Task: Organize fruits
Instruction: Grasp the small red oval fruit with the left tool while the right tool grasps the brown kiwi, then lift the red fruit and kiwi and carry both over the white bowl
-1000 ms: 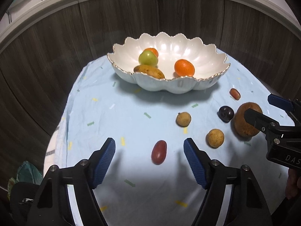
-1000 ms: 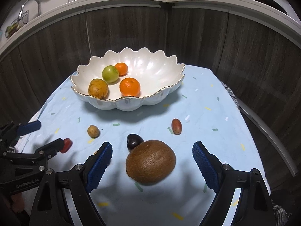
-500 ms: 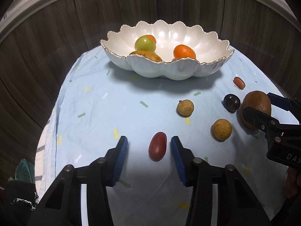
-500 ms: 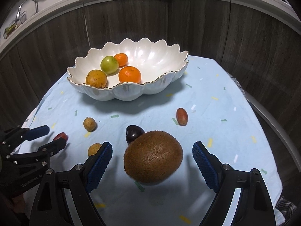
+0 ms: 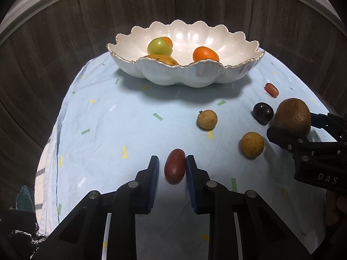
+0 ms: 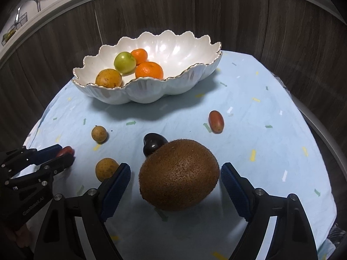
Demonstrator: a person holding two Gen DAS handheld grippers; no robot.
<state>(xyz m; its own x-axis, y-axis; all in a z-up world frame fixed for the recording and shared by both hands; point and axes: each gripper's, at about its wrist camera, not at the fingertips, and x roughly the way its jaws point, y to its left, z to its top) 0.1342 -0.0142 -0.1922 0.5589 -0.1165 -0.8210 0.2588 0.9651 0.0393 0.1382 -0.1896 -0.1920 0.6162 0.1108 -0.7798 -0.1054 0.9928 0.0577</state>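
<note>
A white scalloped bowl [image 5: 236, 45] [image 6: 186, 49] at the back of the table holds two oranges, a green fruit and a yellow fruit. My left gripper [image 5: 172, 169] has closed around a small red oblong fruit [image 5: 174, 168] on the cloth; the right pad touches it, the left pad is a sliver off. It also shows in the right wrist view [image 6: 66, 150]. My right gripper [image 6: 175, 178] is open around a brown kiwi [image 6: 179, 176] [image 5: 292, 118], its pads close beside it.
On the light blue cloth [image 5: 130, 119] lie two tan round fruits [image 5: 207, 119] [image 5: 251, 144], a dark plum [image 5: 262, 112] and a second red oblong fruit [image 5: 271, 89] [image 6: 216, 121]. A dark wood wall curves behind the table.
My left gripper has moved forward and closed in on the red fruit. My right gripper has moved in around the kiwi and narrowed slightly.
</note>
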